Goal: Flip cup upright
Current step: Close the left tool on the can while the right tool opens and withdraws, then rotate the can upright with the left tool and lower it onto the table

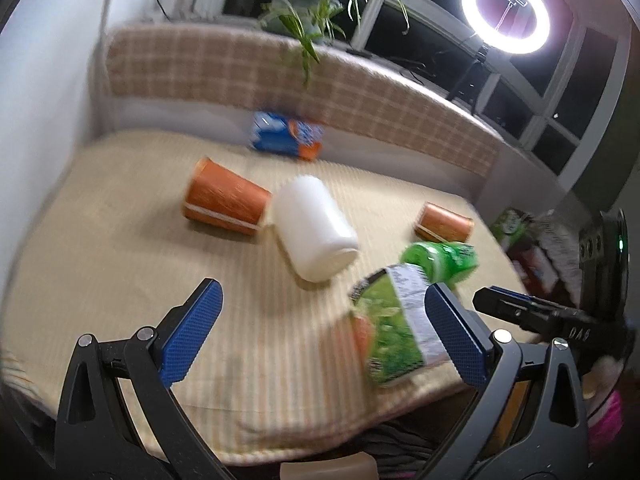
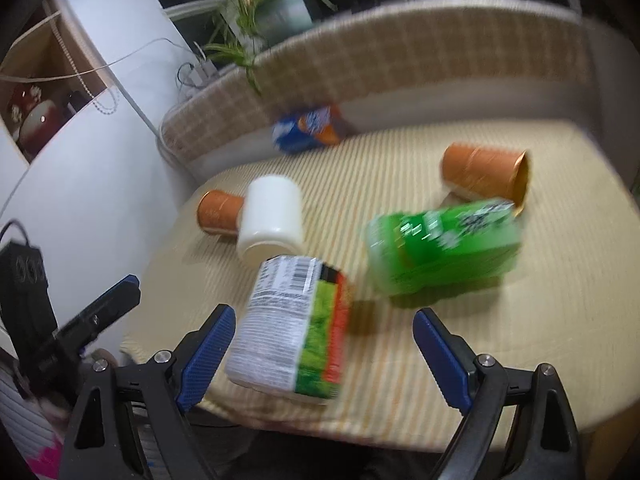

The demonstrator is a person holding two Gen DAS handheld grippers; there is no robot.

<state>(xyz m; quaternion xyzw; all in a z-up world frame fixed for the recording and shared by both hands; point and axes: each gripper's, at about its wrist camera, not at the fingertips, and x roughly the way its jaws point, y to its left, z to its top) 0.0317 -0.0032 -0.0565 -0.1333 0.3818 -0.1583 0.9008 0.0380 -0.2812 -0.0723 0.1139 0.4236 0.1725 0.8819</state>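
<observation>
Two orange cups lie on their sides on the striped table. One orange cup (image 1: 226,198) (image 2: 219,211) lies left of a white jar (image 1: 314,227) (image 2: 272,216), touching it. The other orange cup (image 1: 444,222) (image 2: 486,174) lies at the right, behind a green packet (image 1: 442,258) (image 2: 444,246). My left gripper (image 1: 324,332) is open and empty above the near table edge. My right gripper (image 2: 324,354) is open and empty, with a green-and-white food pack (image 2: 296,328) (image 1: 394,320) lying between its fingers' lines of sight.
A blue-and-orange snack bag (image 1: 286,140) (image 2: 308,128) lies at the back by the checked cushion (image 1: 280,76). A potted plant (image 1: 308,4) and a ring light (image 1: 506,12) stand behind. The table edge (image 1: 304,436) is close in front. Both views are motion-blurred.
</observation>
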